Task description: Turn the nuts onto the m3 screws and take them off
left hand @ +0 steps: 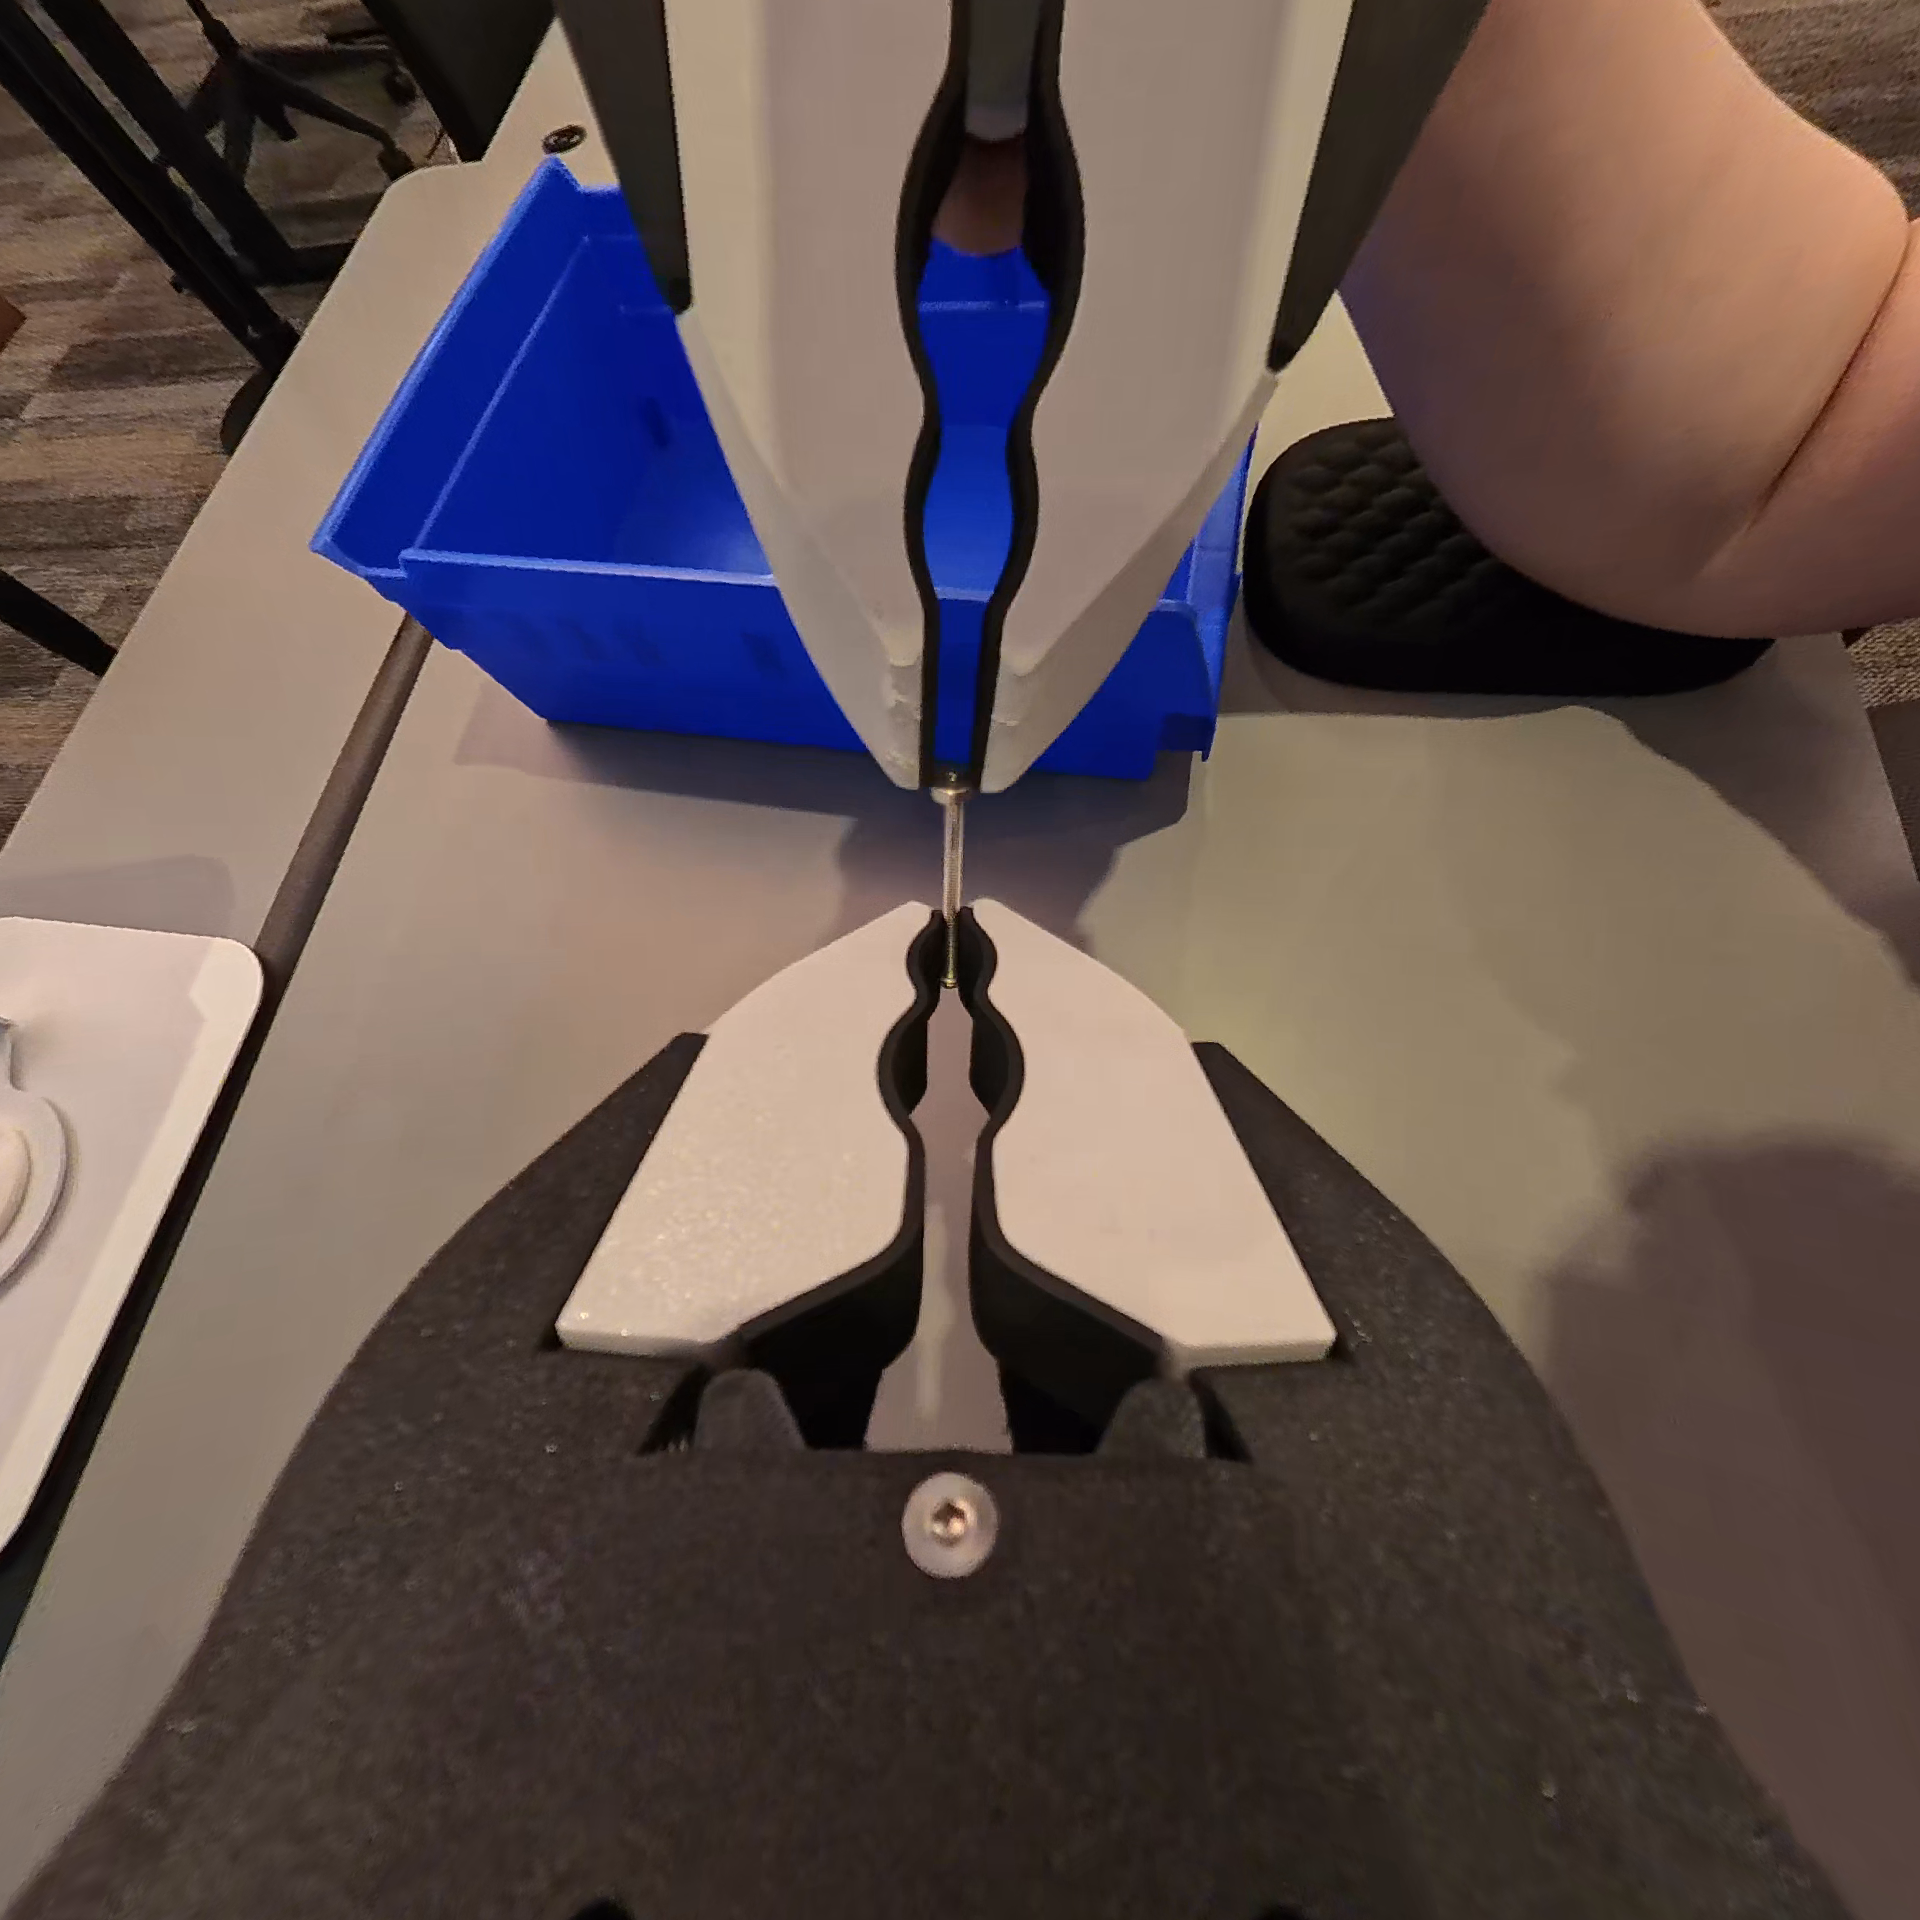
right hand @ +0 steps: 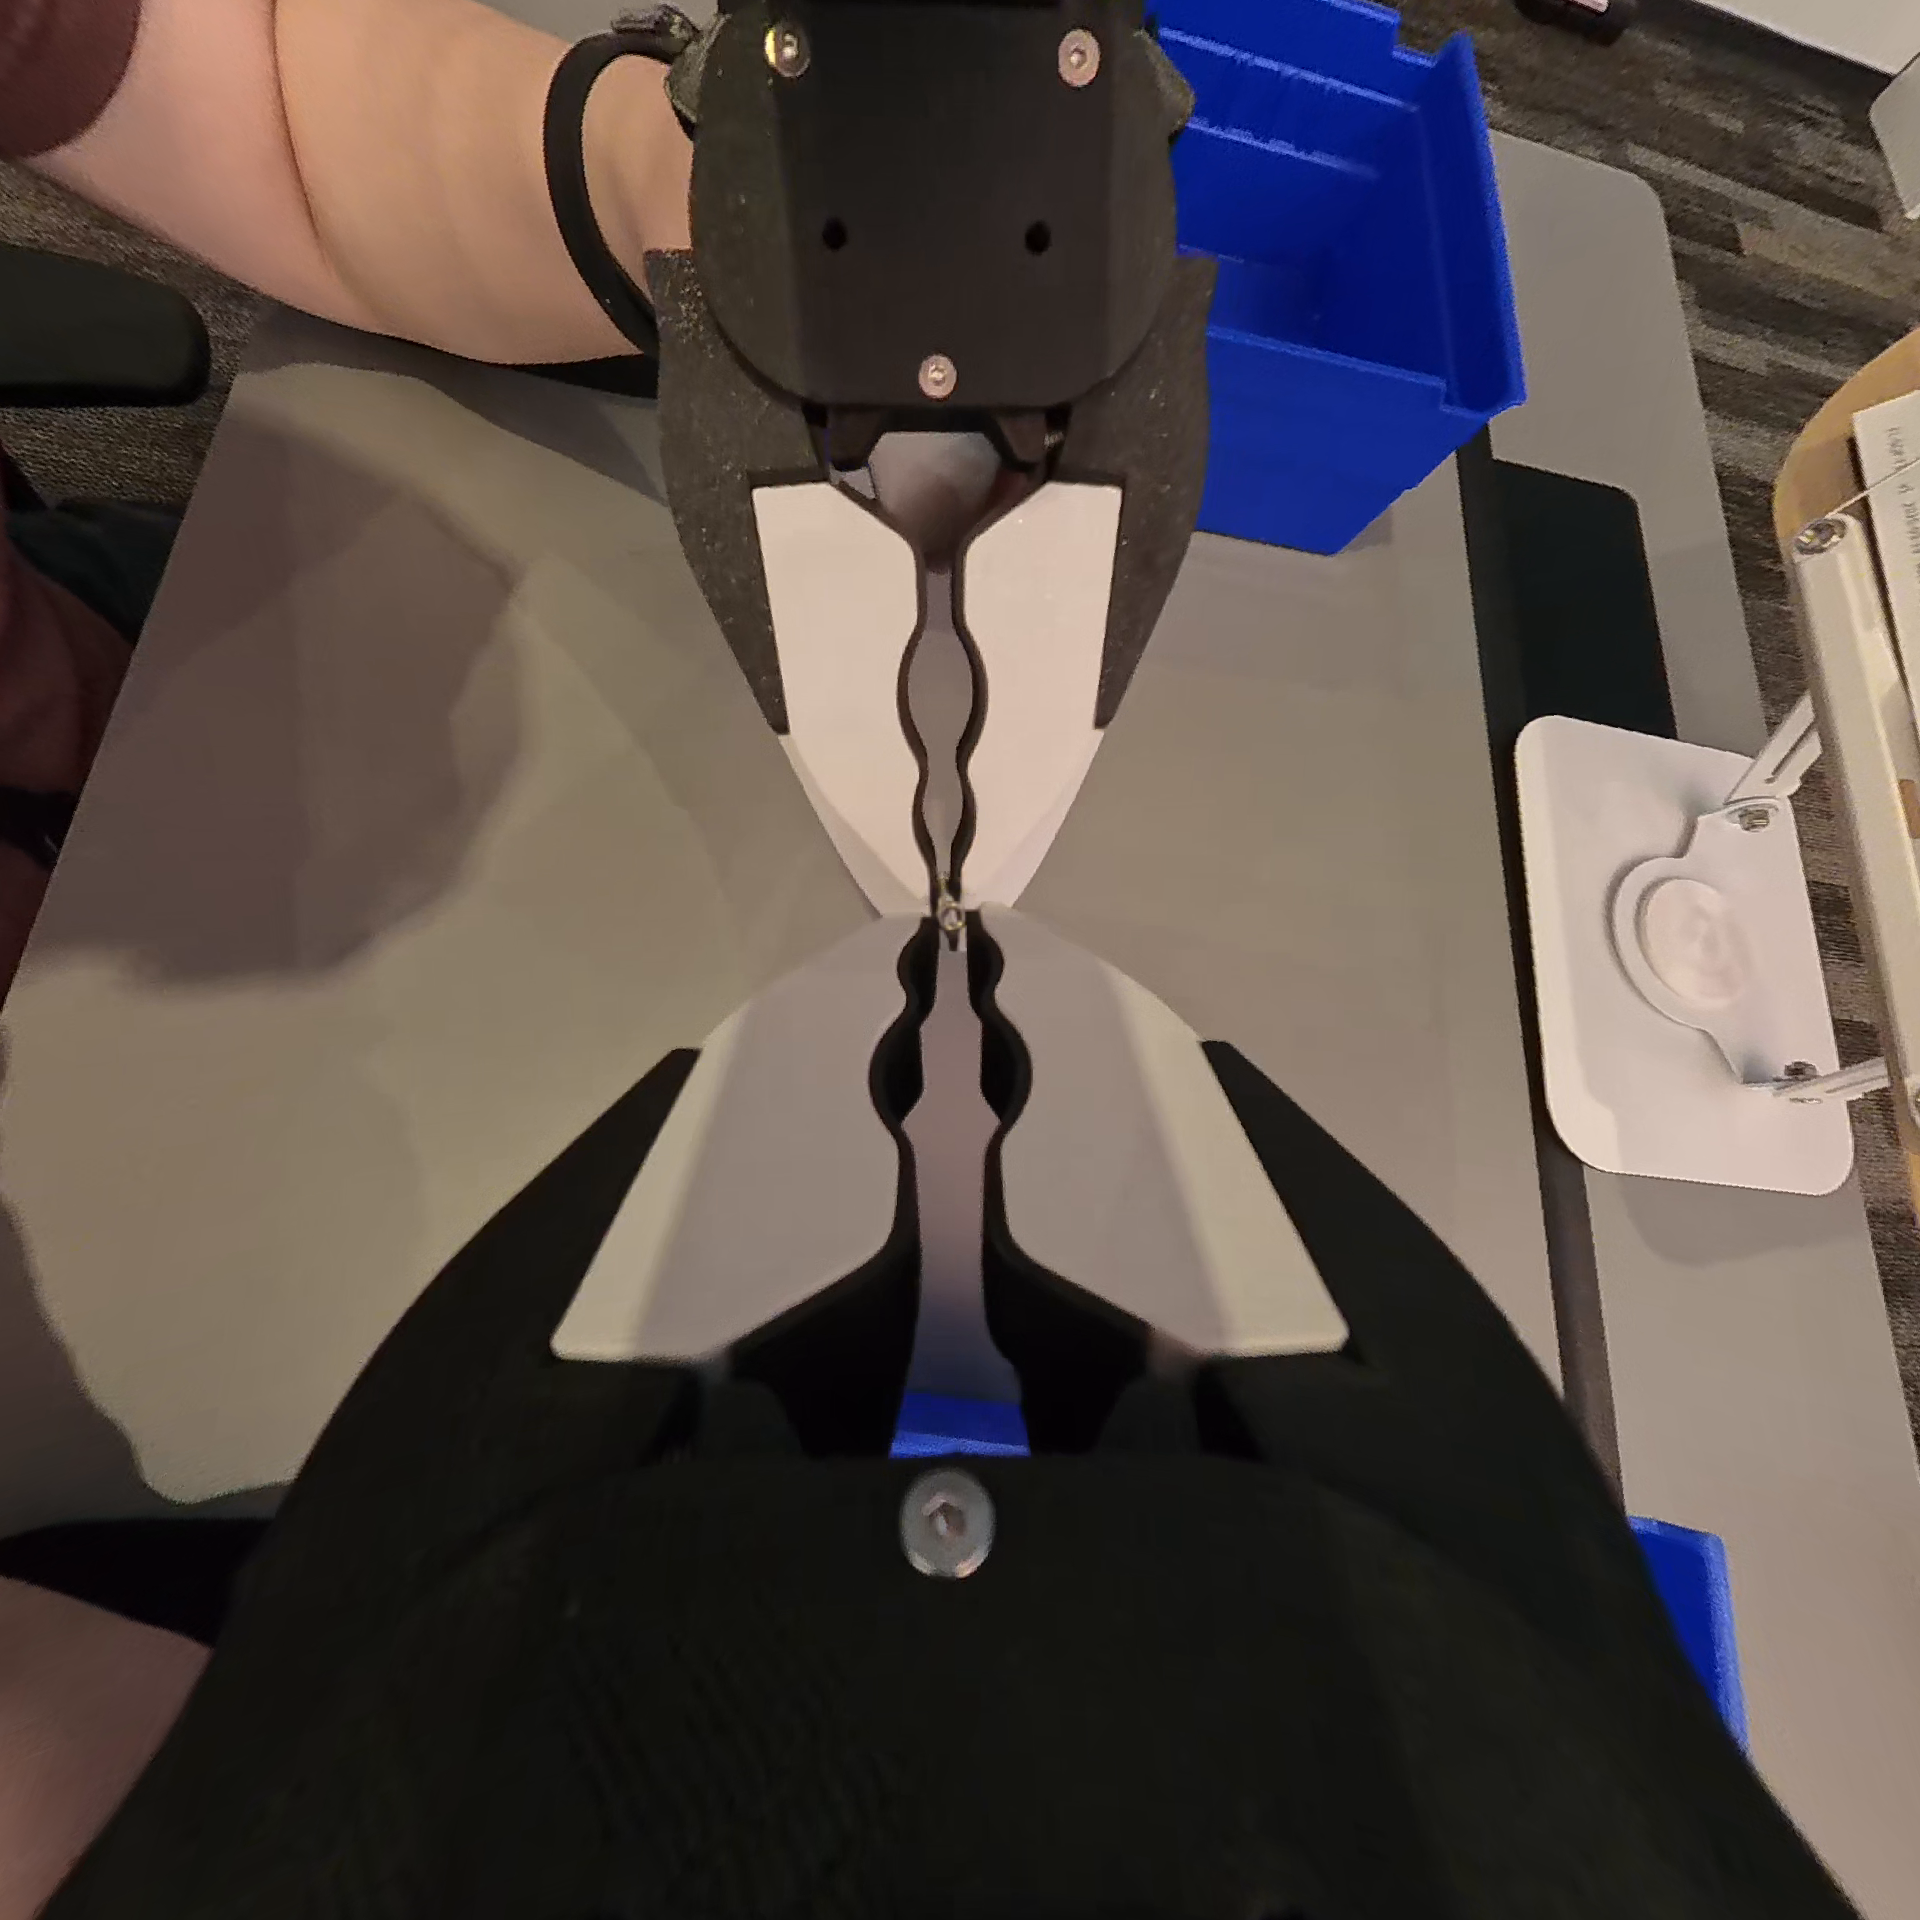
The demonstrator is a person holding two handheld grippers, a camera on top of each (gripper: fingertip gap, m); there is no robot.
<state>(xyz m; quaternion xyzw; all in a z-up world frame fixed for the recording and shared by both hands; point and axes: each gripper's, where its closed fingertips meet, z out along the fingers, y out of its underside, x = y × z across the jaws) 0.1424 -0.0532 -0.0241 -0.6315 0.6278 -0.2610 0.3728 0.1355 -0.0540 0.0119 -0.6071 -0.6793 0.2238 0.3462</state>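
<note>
The left hand-held gripper (left hand: 951, 920), with white tapered fingers lined in wavy black rubber and set in a black textured body, was pinched nearly closed on the threaded end of a thin silver metal M3 screw (left hand: 952, 868). The screw ran straight from its tips across a short gap to the right hand-held gripper (left hand: 953, 779), which came in from the opposite side, tip to tip, and was clamped narrow on the screw's far end, where a small silver collar, either the head or a nut, sat just outside its tips; which of the two could not be told. The screw was held in the air above the smooth grey tabletop (left hand: 1455, 987), touching nothing but the two grippers.

In the right wrist view the right hand-held gripper (right hand: 951, 930) and the left hand-held gripper (right hand: 945, 894) met almost tip to tip, with the screw (right hand: 949, 916) showing only as a small glinting piece between them.

A bright blue open plastic bin (left hand: 582, 540) stood on the tabletop behind the right hand-held gripper. A black quilted rest pad (left hand: 1382, 561) lay beside the bin under a person's bare forearm (left hand: 1621, 343). A white rounded plastic plate (right hand: 1683, 956) with a metal bracket lay near the tabletop's edge.
</note>
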